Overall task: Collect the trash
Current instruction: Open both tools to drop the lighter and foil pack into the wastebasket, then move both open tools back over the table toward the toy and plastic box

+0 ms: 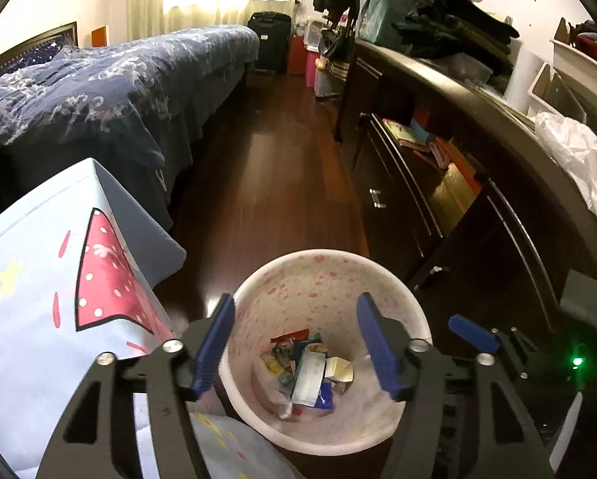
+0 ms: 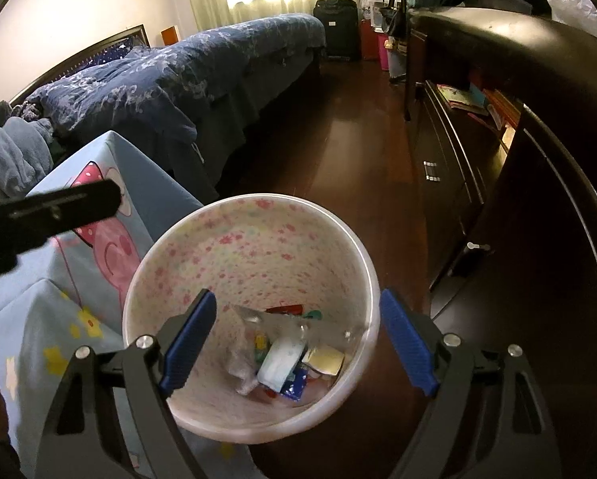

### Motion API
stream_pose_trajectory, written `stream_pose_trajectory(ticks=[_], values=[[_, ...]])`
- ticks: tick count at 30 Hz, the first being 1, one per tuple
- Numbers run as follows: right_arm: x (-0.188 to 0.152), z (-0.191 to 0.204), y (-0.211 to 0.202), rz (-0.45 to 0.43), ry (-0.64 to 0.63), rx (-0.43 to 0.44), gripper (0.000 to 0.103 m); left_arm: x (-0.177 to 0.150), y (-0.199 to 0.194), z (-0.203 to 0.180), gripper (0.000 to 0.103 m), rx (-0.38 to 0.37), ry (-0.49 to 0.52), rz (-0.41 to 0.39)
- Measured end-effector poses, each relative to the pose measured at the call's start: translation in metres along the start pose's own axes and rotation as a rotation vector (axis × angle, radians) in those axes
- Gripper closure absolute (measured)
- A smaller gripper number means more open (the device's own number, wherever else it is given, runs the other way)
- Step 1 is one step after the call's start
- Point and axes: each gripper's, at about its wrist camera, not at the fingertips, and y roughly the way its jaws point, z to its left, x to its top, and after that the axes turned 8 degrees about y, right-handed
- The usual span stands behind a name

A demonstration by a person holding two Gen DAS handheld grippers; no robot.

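Both claws, left claw [image 1: 298,343] and right claw [image 2: 298,343], gape over the bin [image 1: 378,435]; only the right view shows crumpled foil [image 2: 258,319].

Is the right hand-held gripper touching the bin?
Cannot tell. In the right wrist view the open right hand-held gripper straddles the bin, its fingers overlapping the rim, with no plain contact or gap.

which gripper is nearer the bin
Right, as far as the views tell. The right gripper hangs open over the bin, which fills its view. The left gripper, also open, sits over it too, but the bin looks smaller there.
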Motion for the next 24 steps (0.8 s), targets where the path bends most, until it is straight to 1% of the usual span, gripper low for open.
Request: stream_pose_trajectory(ticks=[4,10,13,15,21,24], values=[[-0.001,0.001,-0.006,-0.002,0.002,0.006,0.016,-0.001,-0.011,0.003,0.030,0.006,-0.004,-0.024],[-0.002,0.008,-0.023,-0.003,0.011,0.029,0.015,-0.008,-0.034,0.012,0.023,0.030,-0.021,-0.063],[-0.003,0.017,-0.033,-0.006,0.004,0.054,0.014,-0.015,-0.050,0.021,0.019,0.071,-0.020,-0.089],[-0.004,0.026,-0.040,-0.010,-0.008,0.076,0.014,-0.019,-0.059,0.026,0.018,0.098,-0.023,-0.099],[-0.006,0.065,-0.064,-0.027,-0.062,0.145,0.012,-0.036,-0.090,0.052,0.014,0.190,-0.047,-0.132],[-0.008,0.089,-0.075,-0.032,-0.102,0.185,0.011,-0.048,-0.109,0.071,0.013,0.236,-0.083,-0.151]])
